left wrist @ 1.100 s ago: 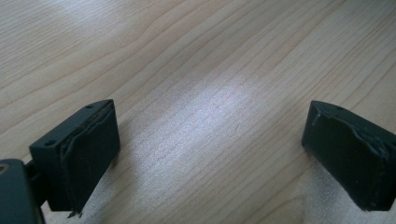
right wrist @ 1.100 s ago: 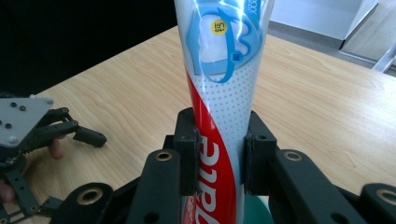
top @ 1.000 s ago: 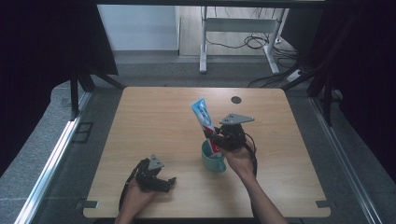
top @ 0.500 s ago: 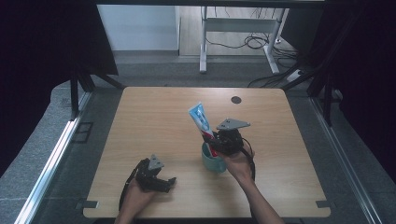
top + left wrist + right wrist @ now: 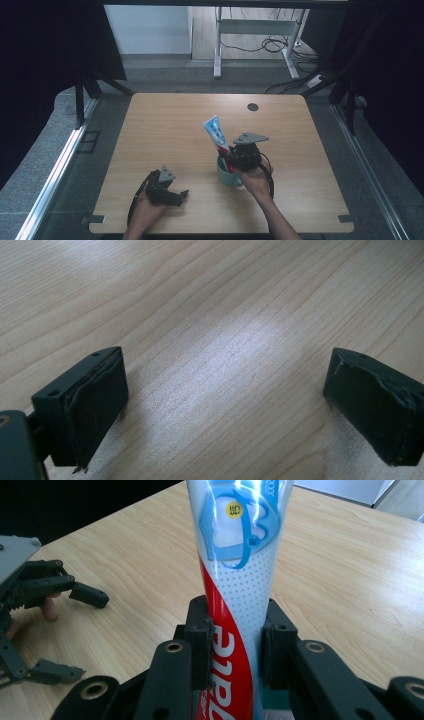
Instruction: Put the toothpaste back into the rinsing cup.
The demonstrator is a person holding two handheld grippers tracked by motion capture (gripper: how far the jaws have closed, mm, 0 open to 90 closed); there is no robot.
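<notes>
High view shows both hands at the near side of the desk [image 5: 165, 120]: the left tool [image 5: 172, 192] rests low on the wood near the front edge, and the right tool [image 5: 231, 159] sits over a teal cup [image 5: 226, 175], holding a toothpaste tube [image 5: 218, 134] that leans up and to the left out of the cup. Right gripper view adds what the high view cannot resolve: the two black pads press on either side of the tube [image 5: 235, 595] at its red lower part, so the right tool is clamped on it, with the left tool [image 5: 60, 630] well apart on the wood. Left gripper view shows its own jaws standing wide apart over bare wood.
</notes>
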